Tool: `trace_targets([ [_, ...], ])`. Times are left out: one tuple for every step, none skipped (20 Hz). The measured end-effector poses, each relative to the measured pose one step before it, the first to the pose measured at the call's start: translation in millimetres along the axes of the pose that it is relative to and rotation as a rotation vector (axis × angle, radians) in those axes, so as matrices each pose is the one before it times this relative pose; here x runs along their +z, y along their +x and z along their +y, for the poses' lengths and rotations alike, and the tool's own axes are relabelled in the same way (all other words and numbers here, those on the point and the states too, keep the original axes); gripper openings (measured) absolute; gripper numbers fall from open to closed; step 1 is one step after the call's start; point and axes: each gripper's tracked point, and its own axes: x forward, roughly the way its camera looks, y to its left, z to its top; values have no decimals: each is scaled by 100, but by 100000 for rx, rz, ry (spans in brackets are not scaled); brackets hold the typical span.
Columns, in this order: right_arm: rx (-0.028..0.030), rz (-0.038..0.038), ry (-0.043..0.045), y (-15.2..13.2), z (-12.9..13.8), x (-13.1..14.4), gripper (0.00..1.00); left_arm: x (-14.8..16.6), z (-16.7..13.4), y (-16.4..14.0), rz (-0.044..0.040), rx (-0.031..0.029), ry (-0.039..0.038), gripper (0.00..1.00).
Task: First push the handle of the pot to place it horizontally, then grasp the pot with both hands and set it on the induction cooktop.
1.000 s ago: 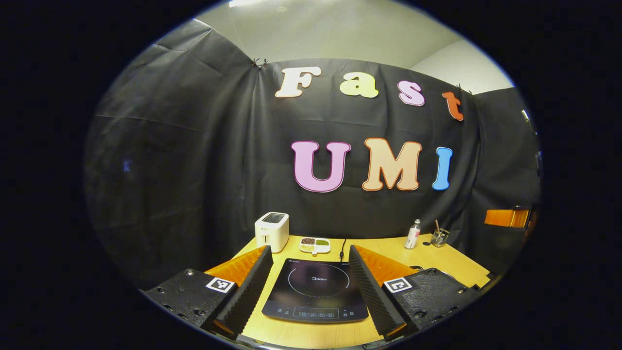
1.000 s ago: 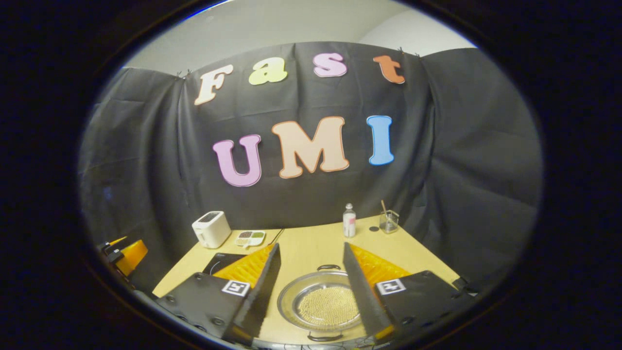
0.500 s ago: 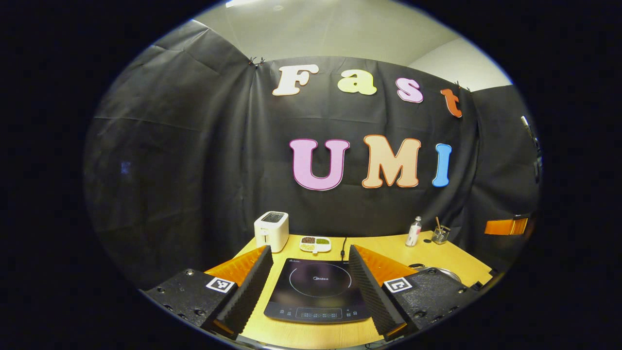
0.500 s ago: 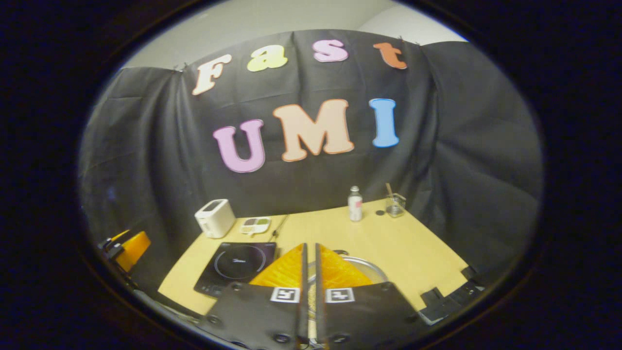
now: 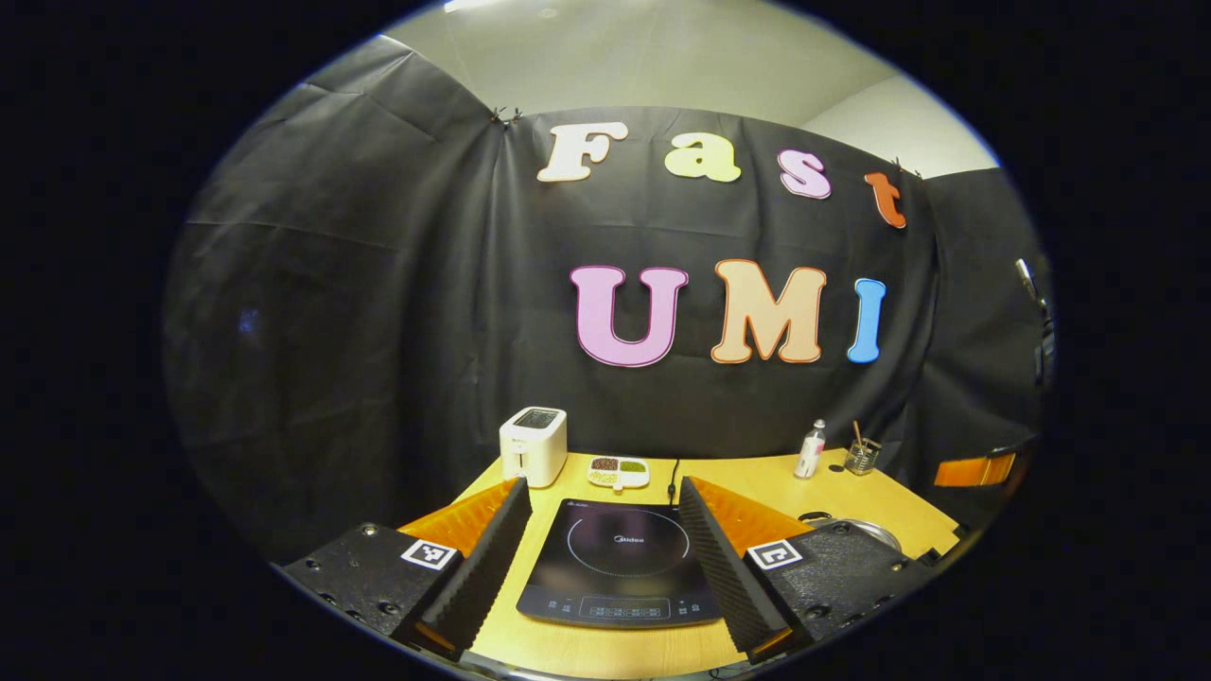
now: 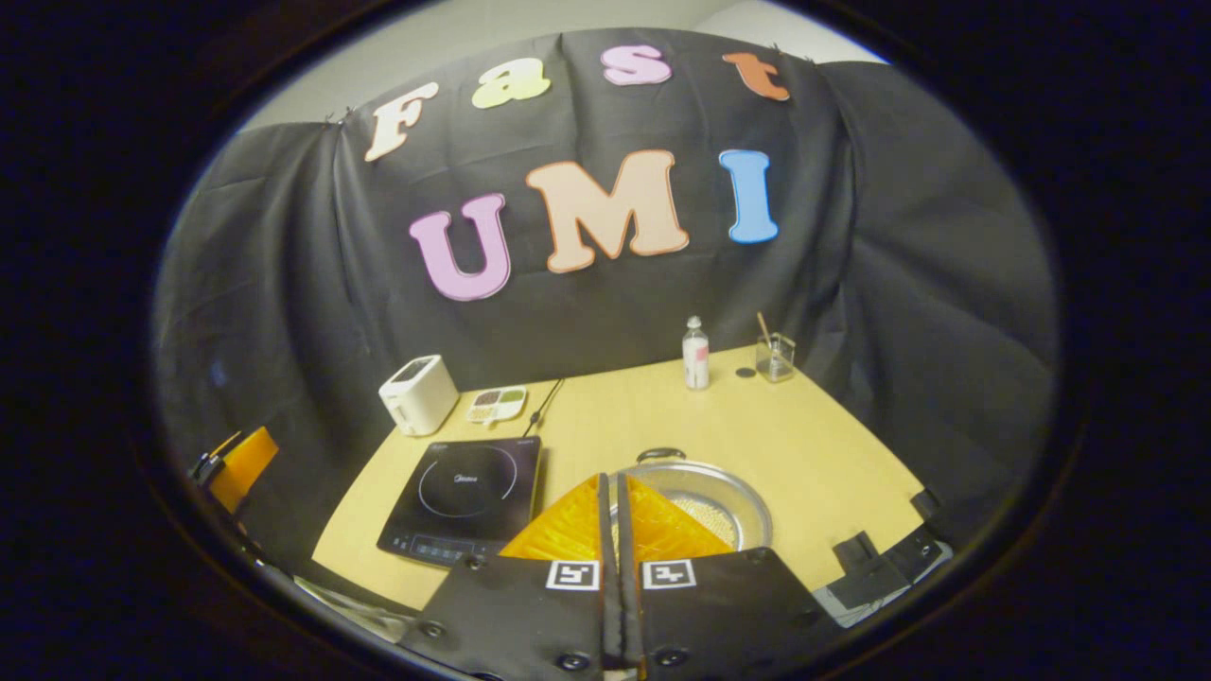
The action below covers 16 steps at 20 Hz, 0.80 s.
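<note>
Raised right tool [image 6: 610,492], fingers together, overlooks pot [image 6: 714,492] beside cooktop [image 6: 464,497].

light: dim, overhead | focus: sharp centre | edges: strong fisheye bending | glare: faint sheen on table [image 6: 814,445]

Round steel pot [image 6: 705,492] rests on the table beside black induction cooktop [image 6: 464,497].
</note>
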Motion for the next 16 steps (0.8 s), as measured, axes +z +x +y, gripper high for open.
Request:
trace_targets([
  [2119, 3305, 888, 296, 493, -1180, 2, -11, 189, 35, 43, 333, -95, 92],
  [1959, 3175, 1345, 290, 415, -1019, 0, 16, 87, 105, -49, 439, -105, 93],
  [1344, 3243, 1658, 303, 218, -1175, 2, 49, 148, -85, -140, 233, -89, 93],
  [1420, 3742, 2134, 386, 159, -1223, 3, -125, 81, 56, 47, 280, 140, 92],
  [1180, 3222, 1870, 315, 229, -1058, 3, -133, 29, 89, 241, 185, 309, 93],
  [1076, 3418, 2221, 400, 181, -995, 3, -227, 162, -37, 347, 66, 384, 93],
  [1148, 3466, 2342, 323, 101, -966, 0, -70, 40, 80, 364, -87, 306, 93],
  [1263, 3541, 2225, 278, 286, -822, 1, -131, 77, 137, 507, -55, 230, 93],
  [345, 3572, 2125, 472, -15, -1003, 2, -83, -6, 68, 600, -156, 226, 93],
  [-353, 3467, 1606, 301, -140, -872, 2, -162, 25, 116, 328, -272, 210, 93],
  [-425, 3138, 1135, 397, -146, -667, 2, -129, 76, 107, 439, -131, 196, 93],
  [-892, 2611, 616, 252, -215, -589, 2, -265, 121, 179, 516, -87, 114, 93],
  [-1448, 3374, 69, 423, -396, -698, 2, -185, 88, 129, 487, -123, -89, 93],
  [-1978, 3692, 218, 502, -416, -881, 2, -17, 102, 177, 451, -192, -183, 93],
  [-1521, 4580, 776, 511, -455, -1023, 2, -142, 122, 211, 329, -144, -169, 93],
  [-511, 4506, 1859, 467, -170, -995, 2, -51, 109, 136, 96, -251, -118, 93],
])
